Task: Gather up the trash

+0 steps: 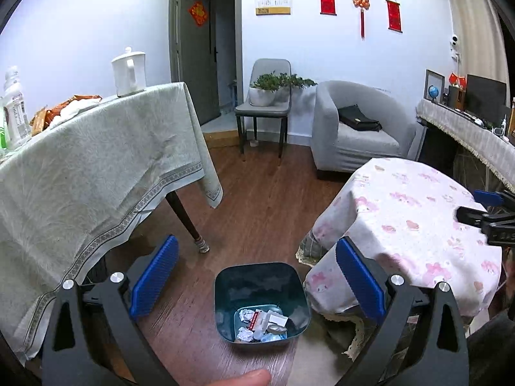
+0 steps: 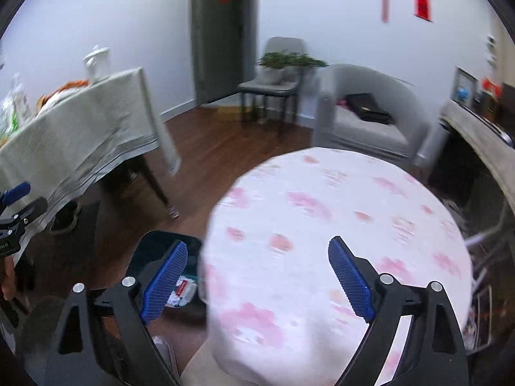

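A dark teal trash bin [image 1: 261, 302] stands on the wooden floor between two tables, holding crumpled paper and small wrappers [image 1: 262, 323]. My left gripper [image 1: 257, 257] hangs above the bin, open, with nothing between its blue pads [image 1: 154, 276]. My right gripper [image 2: 257, 257] is open and empty over the round table with the pink-patterned cloth [image 2: 338, 225]. In the right wrist view the bin [image 2: 154, 251] shows partly behind the left finger, at the round table's left side. The right gripper [image 1: 489, 215] also appears at the right edge of the left wrist view.
A long table with a grey-green cloth [image 1: 96, 173] holds a white kettle [image 1: 128, 72], a bottle [image 1: 14, 109] and orange wrappers [image 1: 64, 109]. A grey armchair [image 1: 357, 128] with a black bag, a chair with a potted plant [image 1: 267, 93] and a side counter [image 1: 473, 132] stand beyond.
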`<state>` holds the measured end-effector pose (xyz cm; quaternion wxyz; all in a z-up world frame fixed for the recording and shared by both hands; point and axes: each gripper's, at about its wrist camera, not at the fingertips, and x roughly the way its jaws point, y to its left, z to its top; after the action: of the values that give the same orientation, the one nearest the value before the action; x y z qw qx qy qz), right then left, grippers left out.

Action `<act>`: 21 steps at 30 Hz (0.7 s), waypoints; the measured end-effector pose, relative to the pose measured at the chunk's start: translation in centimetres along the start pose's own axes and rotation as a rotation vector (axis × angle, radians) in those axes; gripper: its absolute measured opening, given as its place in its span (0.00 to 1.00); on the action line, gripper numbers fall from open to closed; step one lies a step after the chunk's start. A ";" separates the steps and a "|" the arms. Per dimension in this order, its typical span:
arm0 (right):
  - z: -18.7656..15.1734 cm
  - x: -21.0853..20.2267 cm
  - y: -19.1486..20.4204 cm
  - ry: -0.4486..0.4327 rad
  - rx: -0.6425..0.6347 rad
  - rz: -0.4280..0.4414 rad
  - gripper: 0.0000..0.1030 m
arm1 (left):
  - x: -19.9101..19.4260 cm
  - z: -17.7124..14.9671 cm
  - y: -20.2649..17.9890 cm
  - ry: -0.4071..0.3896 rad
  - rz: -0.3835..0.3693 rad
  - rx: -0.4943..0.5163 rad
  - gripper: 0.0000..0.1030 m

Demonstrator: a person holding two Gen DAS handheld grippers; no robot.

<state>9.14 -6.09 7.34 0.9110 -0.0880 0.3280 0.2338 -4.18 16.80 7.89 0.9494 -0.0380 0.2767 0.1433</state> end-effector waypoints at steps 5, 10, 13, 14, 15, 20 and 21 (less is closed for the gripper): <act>-2.1 -2.9 -3.7 -0.022 0.081 -0.067 0.93 | -0.4 -0.4 -1.2 0.029 -0.034 -0.002 0.97; -5.6 -5.5 -6.4 -0.046 0.151 -0.157 0.96 | -0.9 -1.0 -2.3 0.021 -0.045 0.027 0.97; -8.5 -7.1 -8.2 -0.083 0.194 -0.228 0.96 | -0.9 -1.5 -2.8 0.006 -0.048 0.031 0.97; -9.0 -7.3 -8.5 -0.089 0.201 -0.235 0.96 | -0.9 -1.7 -3.0 0.005 -0.059 0.027 0.97; -9.7 -7.6 -8.8 -0.098 0.208 -0.237 0.96 | -0.9 -2.0 -3.4 0.001 -0.072 0.025 0.97; -11.5 -8.3 -9.1 -0.136 0.186 -0.254 0.97 | -0.6 -3.4 -5.2 0.004 -0.107 0.047 0.97; -11.8 -8.2 -9.0 -0.143 0.171 -0.257 0.97 | -0.6 -3.7 -5.4 0.000 -0.105 0.046 0.97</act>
<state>1.40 -20.71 3.60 0.9586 -0.0345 0.2672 0.0925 -5.01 10.90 5.07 0.9562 -0.0309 0.2778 0.0868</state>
